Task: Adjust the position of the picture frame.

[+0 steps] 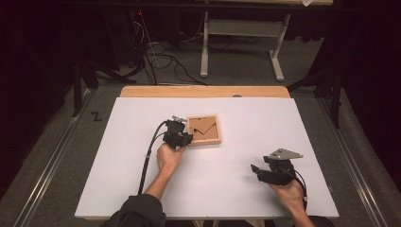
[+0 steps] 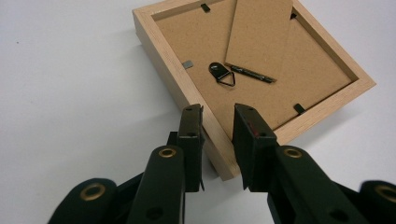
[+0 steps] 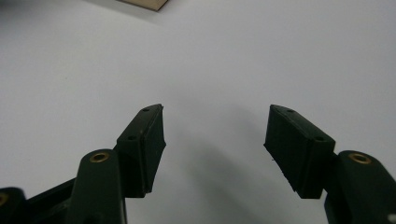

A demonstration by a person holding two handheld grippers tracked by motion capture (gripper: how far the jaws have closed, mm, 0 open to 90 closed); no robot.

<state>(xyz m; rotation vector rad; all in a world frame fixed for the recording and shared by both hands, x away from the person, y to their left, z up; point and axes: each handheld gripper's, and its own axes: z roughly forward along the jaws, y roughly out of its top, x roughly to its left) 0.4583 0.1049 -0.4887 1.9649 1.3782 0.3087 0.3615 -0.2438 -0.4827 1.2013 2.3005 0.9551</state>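
Observation:
A light wooden picture frame (image 1: 204,130) lies face down near the middle of the white table, its brown backing board (image 2: 261,70) up, with a fold-out stand, a black hanger and small clips. My left gripper (image 1: 187,139) is at the frame's left side. In the left gripper view (image 2: 218,114) its jaws straddle the wooden rim (image 2: 159,51) near a corner and press on it, one outside and one inside. My right gripper (image 1: 255,169) rests low at the right front of the table, jaws wide apart (image 3: 215,114) over bare white surface, holding nothing.
The white tabletop (image 1: 236,189) has a wooden strip (image 1: 203,91) along its far edge. Beyond it are floor cables (image 1: 161,61) and a white table stand (image 1: 241,42). A corner of the frame (image 3: 149,3) peeks in at the top of the right gripper view.

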